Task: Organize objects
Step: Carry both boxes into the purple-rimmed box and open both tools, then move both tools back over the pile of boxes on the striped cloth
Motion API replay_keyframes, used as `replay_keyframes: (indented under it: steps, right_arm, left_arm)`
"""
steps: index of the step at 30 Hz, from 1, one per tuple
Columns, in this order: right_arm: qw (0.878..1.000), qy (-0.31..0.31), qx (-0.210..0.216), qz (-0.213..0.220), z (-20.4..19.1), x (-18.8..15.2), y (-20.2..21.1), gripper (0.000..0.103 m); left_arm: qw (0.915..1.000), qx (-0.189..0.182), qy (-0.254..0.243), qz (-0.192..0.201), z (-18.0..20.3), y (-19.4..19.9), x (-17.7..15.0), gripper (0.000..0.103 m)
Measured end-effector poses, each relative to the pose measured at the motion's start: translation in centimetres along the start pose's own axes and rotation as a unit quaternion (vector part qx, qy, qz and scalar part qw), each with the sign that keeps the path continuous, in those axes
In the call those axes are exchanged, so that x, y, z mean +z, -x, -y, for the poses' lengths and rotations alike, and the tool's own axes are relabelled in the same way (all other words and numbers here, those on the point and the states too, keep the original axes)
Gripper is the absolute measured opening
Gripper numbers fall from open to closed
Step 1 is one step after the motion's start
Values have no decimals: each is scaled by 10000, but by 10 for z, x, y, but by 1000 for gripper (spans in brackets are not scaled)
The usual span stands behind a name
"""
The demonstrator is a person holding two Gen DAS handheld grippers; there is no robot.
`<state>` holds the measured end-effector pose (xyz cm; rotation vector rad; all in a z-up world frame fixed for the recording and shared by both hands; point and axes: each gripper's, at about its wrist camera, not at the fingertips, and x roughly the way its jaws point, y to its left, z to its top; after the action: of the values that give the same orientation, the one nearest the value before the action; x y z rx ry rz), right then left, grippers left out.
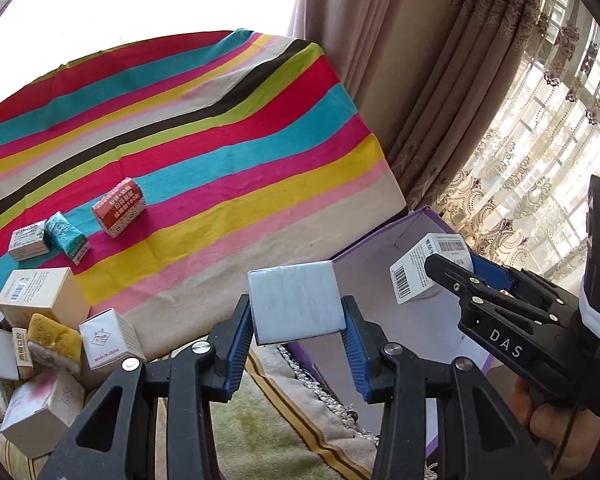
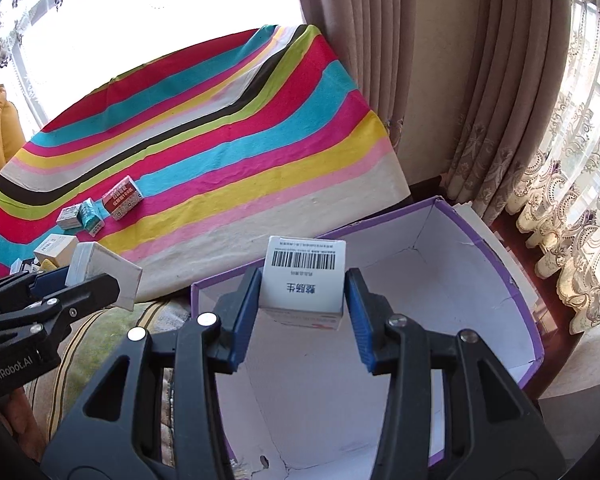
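My left gripper [image 1: 298, 322] is closed partway on a plain white box [image 1: 296, 304]; both blue pads press its sides, and the box stands a little tilted between them. My right gripper [image 2: 304, 308] is closed to about the same width on a barcode box [image 2: 305, 276], barcode face up toward me, pads tight against its two sides.

Right under and ahead of my right jaws sits the purple bin [image 2: 512, 280], open, white inside, its floor bare where I can see it. The barcode box hangs above the bin's near-left part, not touching the wall. From my left jaws the bin lies just to the right, and the white box hangs over its left rim, or close to it; I cannot tell which.

Beyond both jaws spreads the striped cloth [image 1: 220, 152]. Far left of my left jaws on it lie a red box [image 1: 119, 207], a teal pack [image 1: 67, 240] just beside it and a small white carton [image 1: 28, 240] touching the pack. Nearer, low to the left of my left jaws, a heap of boxes [image 1: 44, 300] crowds together with a yellow sponge [image 1: 54, 340] among them.

Below my left jaws runs a green rug [image 1: 256, 432] with a striped border. Behind the bin, right of my jaws, hang curtains [image 2: 440, 100].
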<state>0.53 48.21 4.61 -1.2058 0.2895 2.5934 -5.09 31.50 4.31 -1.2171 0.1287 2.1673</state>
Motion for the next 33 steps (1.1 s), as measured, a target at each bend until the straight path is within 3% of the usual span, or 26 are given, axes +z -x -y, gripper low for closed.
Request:
replay_keyframes:
  steps: [7, 9, 11, 19, 29, 33]
  right_arm:
    - [9996, -195, -139, 122, 19, 0, 6, 51]
    - [9994, -230, -170, 180, 23, 0, 8, 61]
    - [9994, -212, -175, 218, 23, 0, 9, 68]
    - [9994, -239, 71, 247, 18, 0, 11, 70]
    - [9997, 10, -112, 195, -4, 4, 16, 73]
    - [9995, 101, 201, 220, -19, 6, 20, 73]
  left_arm:
    - [9981, -473, -350, -170, 29, -12, 0, 48]
    - [9979, -496, -397, -155, 33, -11, -1, 63]
    - [9978, -524, -408, -78, 34, -7, -1, 68]
    - [9985, -510, -192, 70, 20, 2, -2, 70]
    - [9982, -18, 19, 599, -19, 37, -5, 70]
    - [9969, 180, 227, 728, -42, 51, -11, 70]
